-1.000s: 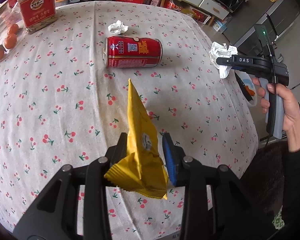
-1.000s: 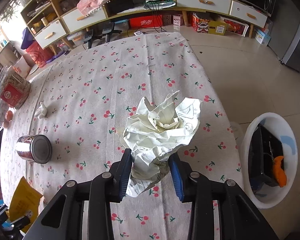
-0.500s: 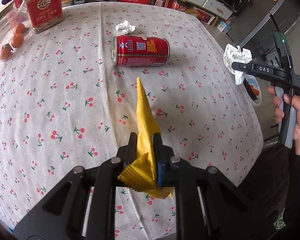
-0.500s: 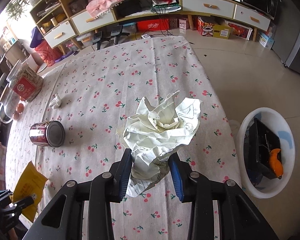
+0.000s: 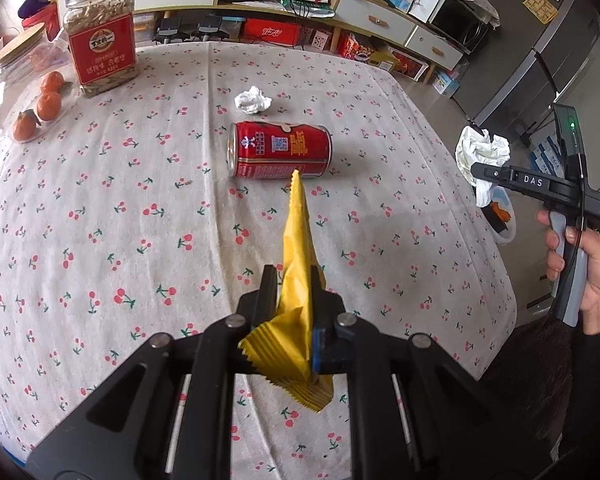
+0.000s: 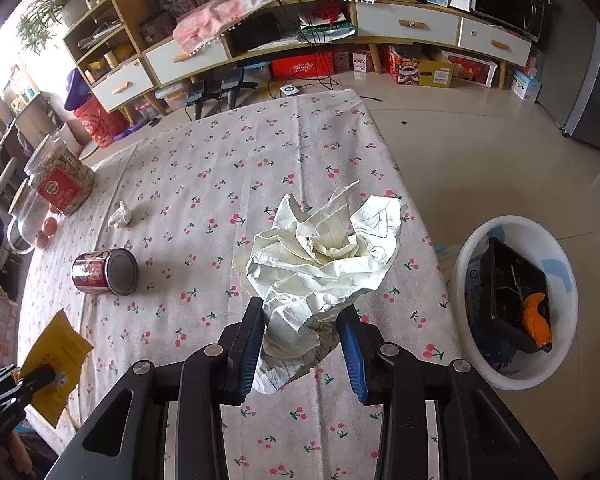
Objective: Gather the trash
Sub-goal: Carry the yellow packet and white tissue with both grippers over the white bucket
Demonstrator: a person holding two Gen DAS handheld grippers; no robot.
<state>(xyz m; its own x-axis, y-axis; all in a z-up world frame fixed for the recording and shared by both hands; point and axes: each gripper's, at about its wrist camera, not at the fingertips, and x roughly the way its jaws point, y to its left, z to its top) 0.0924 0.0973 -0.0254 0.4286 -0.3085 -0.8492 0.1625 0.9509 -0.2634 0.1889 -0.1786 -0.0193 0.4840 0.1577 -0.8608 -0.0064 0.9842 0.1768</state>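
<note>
My left gripper (image 5: 296, 280) is shut on a yellow snack wrapper (image 5: 296, 240), which sticks up and forward from the pads above the cherry-print tablecloth (image 5: 100, 240). Beyond it a red can (image 5: 280, 156) lies on its side, and a small white tissue wad (image 5: 253, 100) sits further back. My right gripper (image 6: 300, 308) is shut on a large crumpled sheet of paper (image 6: 324, 248), held above the table near its right edge. A white bin (image 6: 472, 248) stands on the floor to the right, with a black tray and orange scrap inside.
A tall jar with a red label (image 5: 100, 40), a glass jar with a cork lid (image 5: 16, 56) and several oranges (image 5: 48, 104) stand at the table's far left. Low shelves and drawers (image 6: 408, 24) line the wall behind. Bare floor lies right of the table.
My left jaws have closed from open around the yellow wrapper to pinching it flat. My right gripper has risen a little with the crumpled paper.
</note>
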